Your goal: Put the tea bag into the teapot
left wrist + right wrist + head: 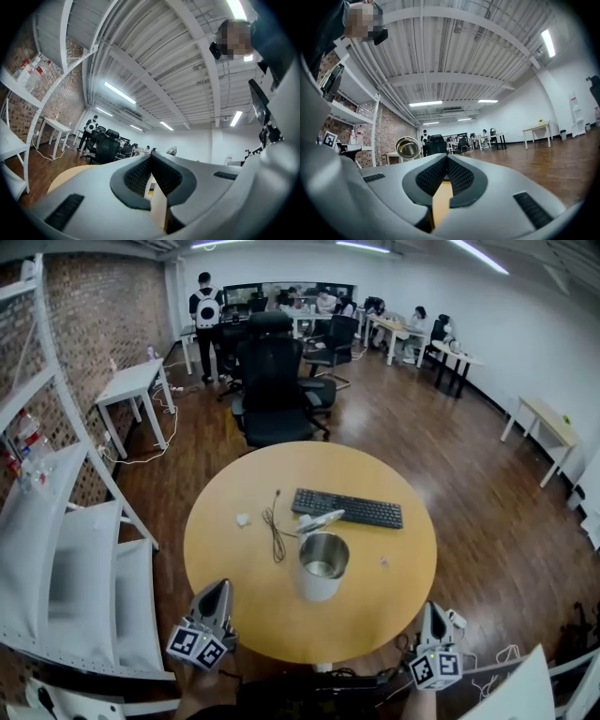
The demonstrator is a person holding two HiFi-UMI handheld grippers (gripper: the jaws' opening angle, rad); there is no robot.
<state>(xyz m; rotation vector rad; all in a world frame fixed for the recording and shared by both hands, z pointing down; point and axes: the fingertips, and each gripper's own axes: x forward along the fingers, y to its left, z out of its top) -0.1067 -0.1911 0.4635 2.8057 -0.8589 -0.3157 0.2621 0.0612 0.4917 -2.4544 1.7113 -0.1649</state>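
A steel teapot (322,567) stands near the middle of the round wooden table (234,615), its lid (320,519) tipped open at the back. A small white tea bag (243,519) lies on the table to the left, beyond a thin black cable (274,532). My left gripper (217,586) hovers over the table's near left edge, shut and empty. My right gripper (432,608) is at the near right edge, also shut and empty. The right gripper view shows the shut jaws (446,158) tilted upward, with the teapot (408,147) to their left. In the left gripper view, the left gripper (151,157) also points up.
A black keyboard (347,508) lies behind the teapot, and a tiny pale scrap (383,562) to its right. White shelving (66,559) stands close on the left. A black office chair (274,395) sits beyond the table. People work at desks far back.
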